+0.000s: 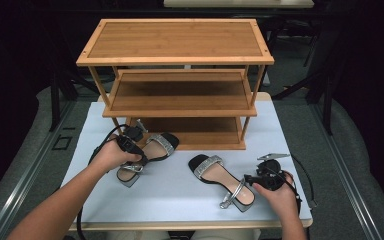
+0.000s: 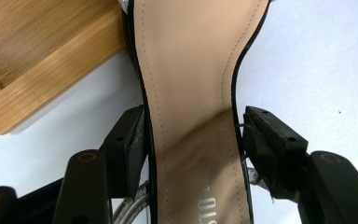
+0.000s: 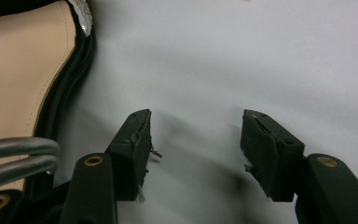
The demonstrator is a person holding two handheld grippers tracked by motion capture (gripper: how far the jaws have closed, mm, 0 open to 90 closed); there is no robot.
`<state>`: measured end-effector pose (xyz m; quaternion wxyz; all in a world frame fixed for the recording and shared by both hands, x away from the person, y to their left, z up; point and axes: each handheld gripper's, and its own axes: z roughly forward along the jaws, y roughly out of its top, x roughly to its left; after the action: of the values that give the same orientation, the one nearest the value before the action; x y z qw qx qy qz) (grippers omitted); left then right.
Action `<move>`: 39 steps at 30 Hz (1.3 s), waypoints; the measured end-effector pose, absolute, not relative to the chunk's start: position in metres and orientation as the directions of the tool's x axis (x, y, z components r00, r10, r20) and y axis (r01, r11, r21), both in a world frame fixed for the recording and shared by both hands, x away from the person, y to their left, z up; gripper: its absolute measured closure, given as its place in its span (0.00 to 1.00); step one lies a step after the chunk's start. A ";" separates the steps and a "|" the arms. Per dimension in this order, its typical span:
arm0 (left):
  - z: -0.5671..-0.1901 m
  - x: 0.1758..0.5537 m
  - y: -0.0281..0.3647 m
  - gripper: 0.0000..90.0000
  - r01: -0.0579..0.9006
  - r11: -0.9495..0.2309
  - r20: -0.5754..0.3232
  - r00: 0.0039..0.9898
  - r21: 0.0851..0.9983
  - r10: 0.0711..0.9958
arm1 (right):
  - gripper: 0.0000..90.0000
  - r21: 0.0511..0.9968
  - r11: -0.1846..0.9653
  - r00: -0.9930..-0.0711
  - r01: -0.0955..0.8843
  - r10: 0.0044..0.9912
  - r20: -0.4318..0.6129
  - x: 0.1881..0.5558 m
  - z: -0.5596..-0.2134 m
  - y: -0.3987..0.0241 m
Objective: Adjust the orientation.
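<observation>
Nearest the camera, the right gripper (image 1: 248, 178) hovers spread beside the right sandal's (image 1: 220, 181) heel. Left gripper (image 1: 136, 156) straddles, perhaps touching, the left sandal (image 1: 150, 155), toe toward the empty rack (image 1: 180, 82).

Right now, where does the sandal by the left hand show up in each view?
High view: the left sandal lies at centre left, its toe at the shelf's base.
Left gripper view: its tan insole runs up the middle, between the left tool's open jaws.
Right gripper view: the shoe at the left edge is the other sandal.
Shared landmark: the white mat.
</observation>
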<state>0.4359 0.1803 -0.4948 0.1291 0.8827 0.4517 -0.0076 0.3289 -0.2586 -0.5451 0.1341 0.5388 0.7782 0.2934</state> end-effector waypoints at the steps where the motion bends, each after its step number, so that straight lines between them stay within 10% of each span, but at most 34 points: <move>1: -0.494 0.436 0.181 0.45 0.801 -0.556 -0.122 0.589 0.224 0.799 | 0.48 0.601 0.248 -0.384 0.760 0.917 0.108 0.329 -0.545 -0.259; 22: -0.419 0.384 0.224 0.69 0.692 -0.600 -0.105 0.686 0.401 0.720 | 0.48 0.602 0.247 -0.382 0.759 0.918 0.106 0.329 -0.545 -0.258; 39: -0.456 0.348 0.271 1.00 0.721 -0.561 -0.158 0.661 0.406 0.734 | 0.48 0.600 0.243 -0.377 0.762 0.920 0.107 0.328 -0.545 -0.258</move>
<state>0.3484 0.2708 -0.4562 0.2233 0.8835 0.4116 0.0144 0.3284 -0.2579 -0.5449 0.1350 0.5415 0.7766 0.2924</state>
